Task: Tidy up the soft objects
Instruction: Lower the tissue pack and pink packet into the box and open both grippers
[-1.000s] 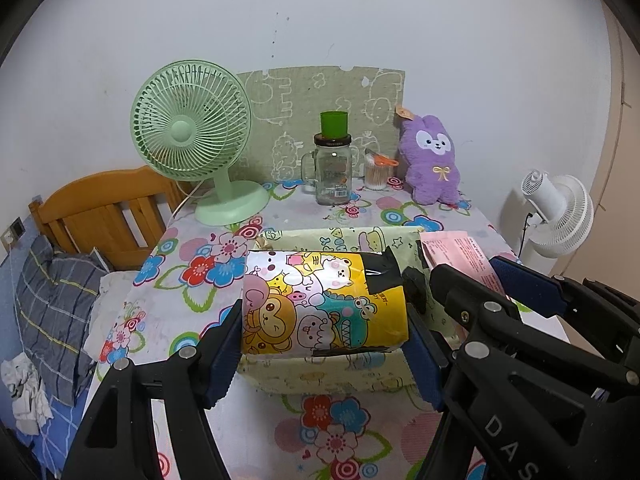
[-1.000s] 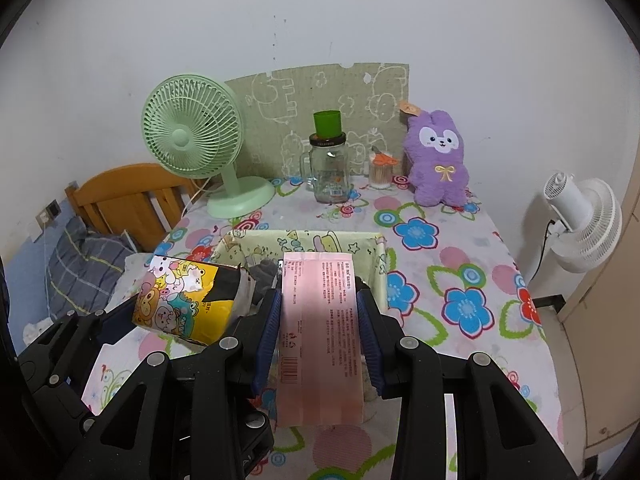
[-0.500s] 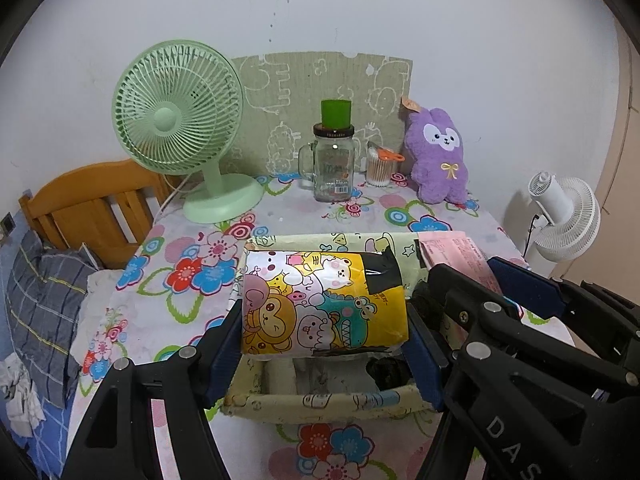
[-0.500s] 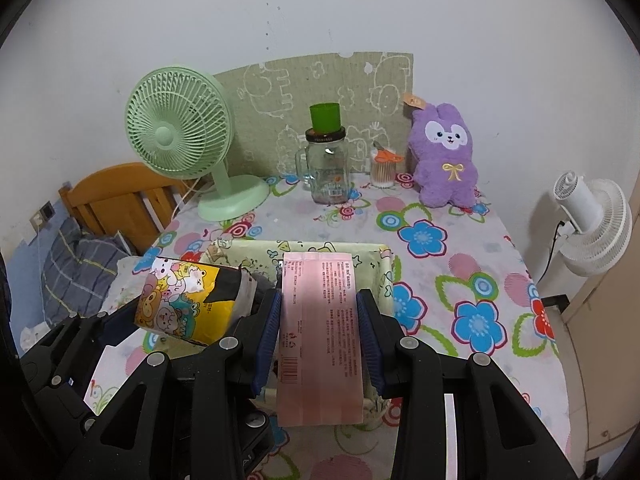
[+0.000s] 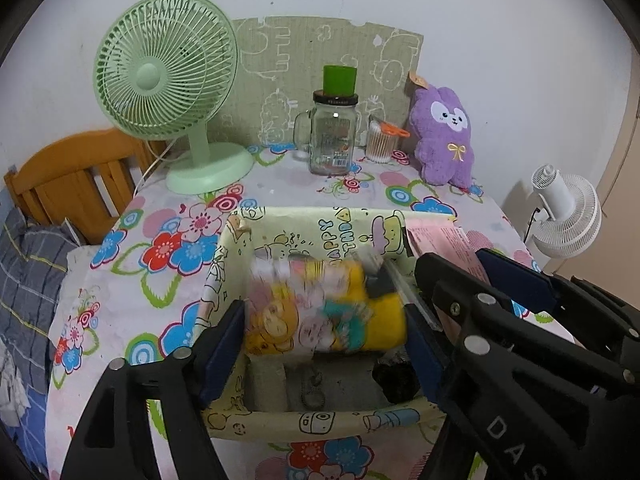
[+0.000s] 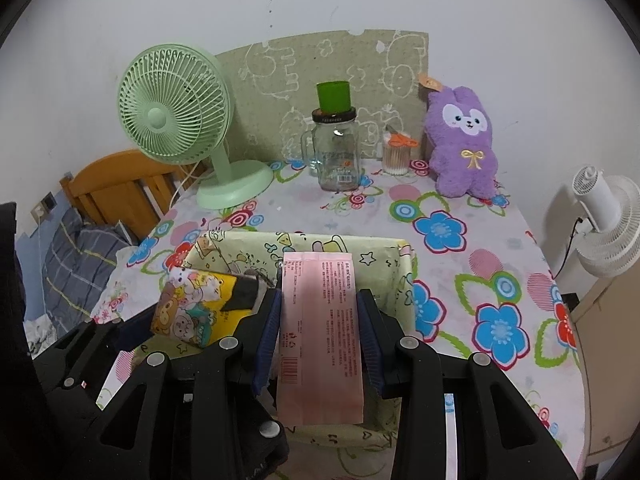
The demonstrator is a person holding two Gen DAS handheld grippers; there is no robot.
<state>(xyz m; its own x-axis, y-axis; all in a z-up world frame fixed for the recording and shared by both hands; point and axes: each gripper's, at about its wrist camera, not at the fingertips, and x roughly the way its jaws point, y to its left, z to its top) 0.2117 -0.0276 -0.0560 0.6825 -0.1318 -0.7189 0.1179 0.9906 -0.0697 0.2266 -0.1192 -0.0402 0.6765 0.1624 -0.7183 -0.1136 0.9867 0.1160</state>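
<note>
My left gripper (image 5: pixel 324 320) holds a yellow cartoon-print tissue pack (image 5: pixel 324 312) just over the open pale-green cartoon box (image 5: pixel 320 424); the pack is motion-blurred between the blue pads. It also shows in the right wrist view (image 6: pixel 200 312), over the box's left part. My right gripper (image 6: pixel 320 312) is shut on a pink tissue pack (image 6: pixel 320 328), held above the box (image 6: pixel 404 280). Grey and dark soft items lie inside the box (image 5: pixel 316 388). A purple plush rabbit (image 6: pixel 464 140) sits at the table's back right.
A green desk fan (image 6: pixel 180 120) stands back left, a glass mug jar with green cup (image 6: pixel 336 148) and a cotton-swab jar (image 6: pixel 396 156) at the back. A white fan (image 6: pixel 608 228) is off the right edge, a wooden bed frame (image 6: pixel 120 188) on the left.
Both grippers have moved forward over the box. The yellow pack has dropped lower toward the box opening and now looks blurred. The pink pack stays gripped.
</note>
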